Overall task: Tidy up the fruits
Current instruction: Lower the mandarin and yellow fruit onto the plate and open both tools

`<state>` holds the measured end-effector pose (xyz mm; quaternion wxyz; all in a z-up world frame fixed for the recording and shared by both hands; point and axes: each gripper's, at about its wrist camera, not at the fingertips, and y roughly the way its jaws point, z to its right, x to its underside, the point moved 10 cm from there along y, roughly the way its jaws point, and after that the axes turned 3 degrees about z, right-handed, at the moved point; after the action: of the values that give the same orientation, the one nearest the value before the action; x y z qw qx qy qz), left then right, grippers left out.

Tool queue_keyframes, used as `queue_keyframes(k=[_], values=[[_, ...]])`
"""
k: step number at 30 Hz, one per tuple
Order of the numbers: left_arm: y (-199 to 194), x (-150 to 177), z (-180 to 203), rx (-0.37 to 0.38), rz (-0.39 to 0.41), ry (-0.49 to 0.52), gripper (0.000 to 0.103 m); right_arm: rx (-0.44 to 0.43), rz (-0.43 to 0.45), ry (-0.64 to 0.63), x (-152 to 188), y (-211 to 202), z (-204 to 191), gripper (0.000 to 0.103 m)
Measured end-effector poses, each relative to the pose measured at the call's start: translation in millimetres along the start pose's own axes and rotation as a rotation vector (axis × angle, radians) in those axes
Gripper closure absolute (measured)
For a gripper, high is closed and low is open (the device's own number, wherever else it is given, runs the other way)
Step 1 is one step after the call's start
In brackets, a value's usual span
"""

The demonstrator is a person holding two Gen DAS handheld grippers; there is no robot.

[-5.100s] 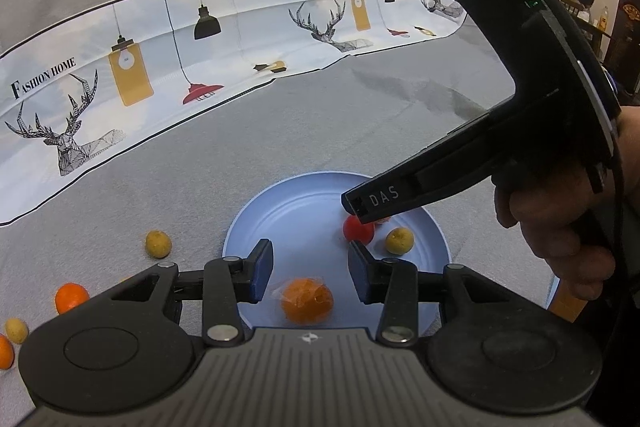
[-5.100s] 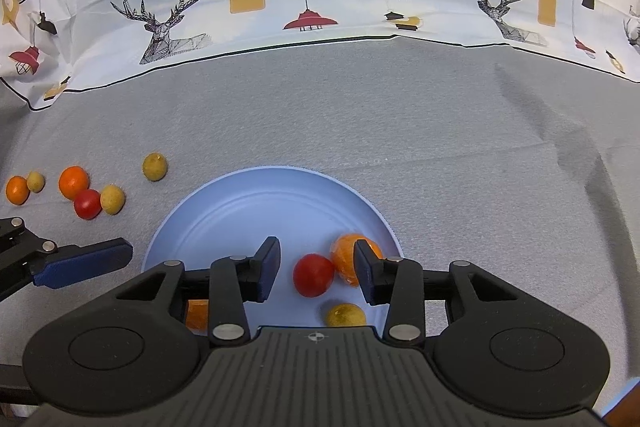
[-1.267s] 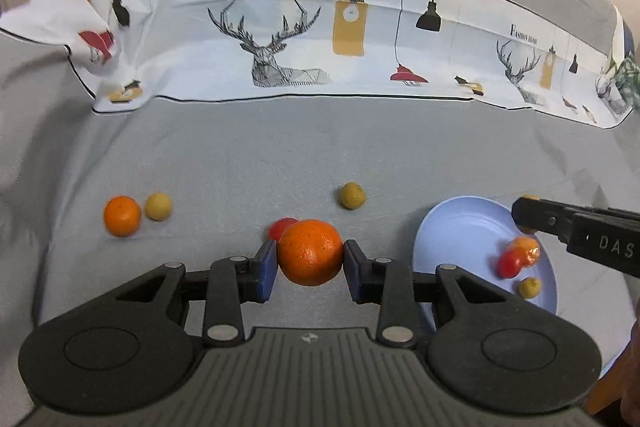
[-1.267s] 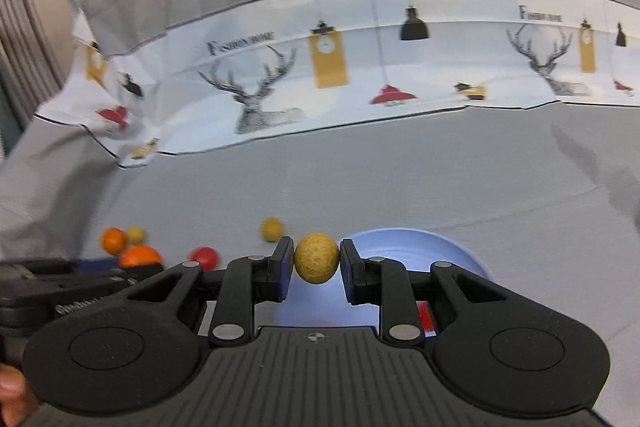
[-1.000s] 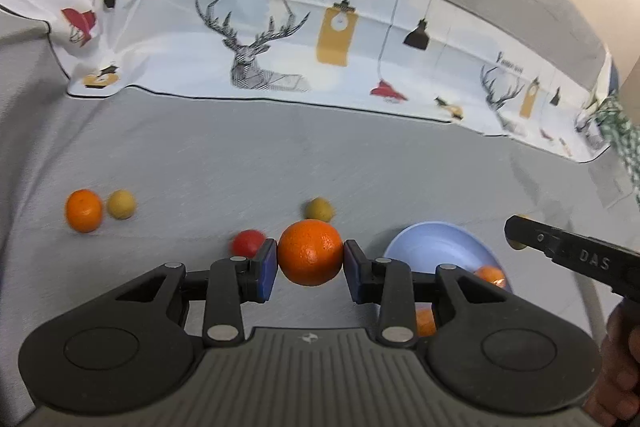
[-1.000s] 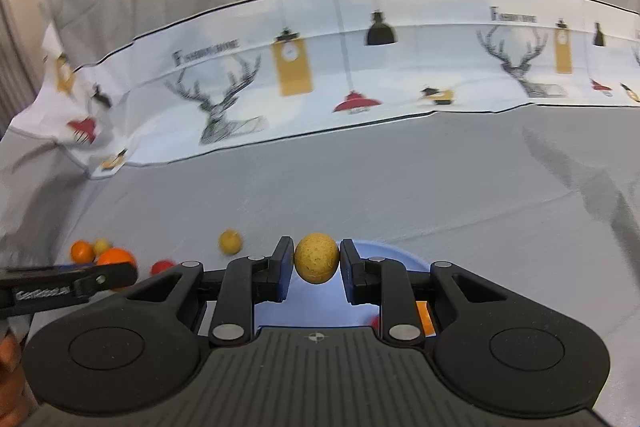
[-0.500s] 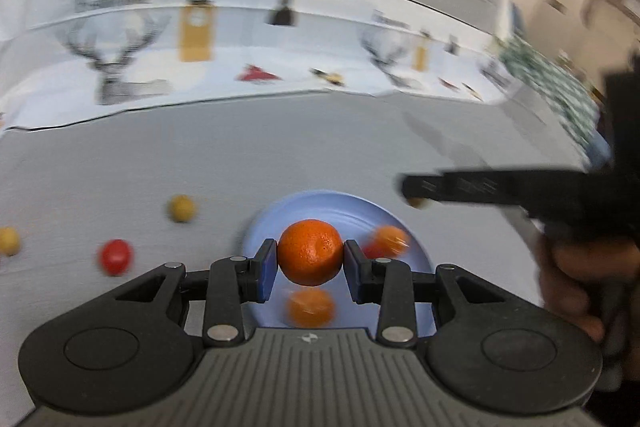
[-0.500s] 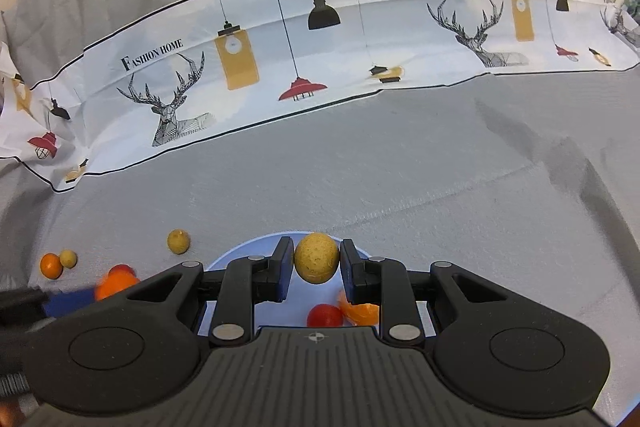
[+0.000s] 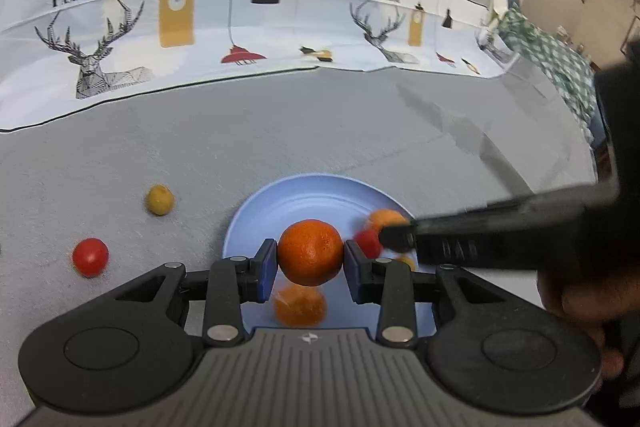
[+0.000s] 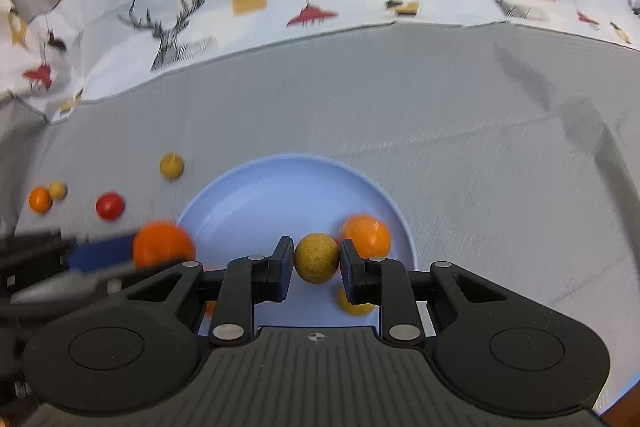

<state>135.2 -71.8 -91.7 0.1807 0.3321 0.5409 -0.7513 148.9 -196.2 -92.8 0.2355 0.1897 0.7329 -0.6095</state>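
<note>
Two round fruits, with no long side to point, are pinched above the blue plate (image 10: 248, 187): an orange (image 9: 310, 257) by the left claw (image 9: 310, 259), a yellow ball (image 10: 316, 257) by the right claw (image 10: 316, 259).

The far half of the blue plate (image 10: 288, 179), from 10 to 2 o'clock, lies bare and open to approach. Its near half is crowded: an orange (image 10: 366, 235) at 3 o'clock, a small yellow fruit (image 10: 354, 305) near 5, another orange (image 9: 299, 305) at 6. Over the plate's 8 o'clock edge the left gripper (image 9: 310, 259) blocks entry from the left; the grey cloth (image 10: 480, 167) beyond and right stays clear.
</note>
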Motion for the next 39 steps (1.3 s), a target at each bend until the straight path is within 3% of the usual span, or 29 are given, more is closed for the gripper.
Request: queue_keyframes(k=[9,39], values=[[10,-9,-1,-0.015,0.013,-0.008,0.064,-0.001,-0.067,-0.052,11,9,-5,0.077],[27,-8,2,-0.007,-0.017,-0.001,0.064,0.028,-0.104,-0.079,15,17,-4,0.077]])
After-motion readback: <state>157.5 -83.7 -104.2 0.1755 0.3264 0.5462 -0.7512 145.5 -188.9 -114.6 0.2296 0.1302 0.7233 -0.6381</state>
